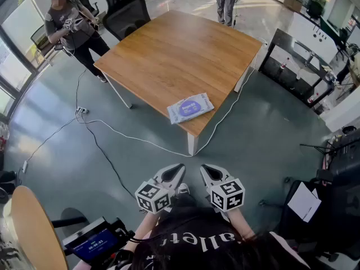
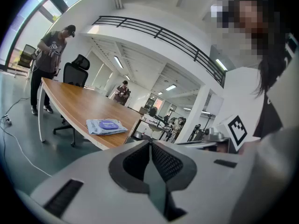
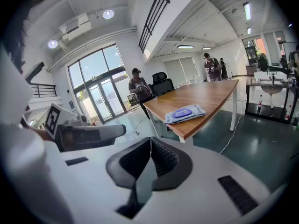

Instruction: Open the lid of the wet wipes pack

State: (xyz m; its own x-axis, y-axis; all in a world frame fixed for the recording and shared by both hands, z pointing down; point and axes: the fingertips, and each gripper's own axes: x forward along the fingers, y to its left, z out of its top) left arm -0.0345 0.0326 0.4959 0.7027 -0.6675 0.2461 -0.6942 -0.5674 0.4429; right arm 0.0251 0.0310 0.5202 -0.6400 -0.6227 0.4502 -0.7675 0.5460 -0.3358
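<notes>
While both are hanging close to the person's body, well short of the table, the left gripper (image 1: 175,170) and the right gripper (image 1: 206,170) are each showing jaws pressed together with nothing between them, and both are pointing forward and slightly down. Beyond them a white cable (image 1: 129,136) is trailing across the floor toward a table leg. Farther on, the pack (image 1: 190,108) is lying flat near the closest corner of the table (image 1: 180,55), just inside the edge, with its purple lid (image 3: 183,112) facing up and looking shut. I am judging the pack to be light and soft, a film pouch with wrinkled, probably slippery ends, so it is likely to slide or lift off the wood when the lid is being pulled. The lid itself is looking like a stiffer oval flap, so the sensible hold is one gripper pinning the pouch beside the lid while the other is catching the lid's free lip. Which side that lip is on I cannot tell from here. Past the table, an office chair (image 1: 126,10) is standing at the far side and a person (image 1: 70,27) is standing by the windows.
</notes>
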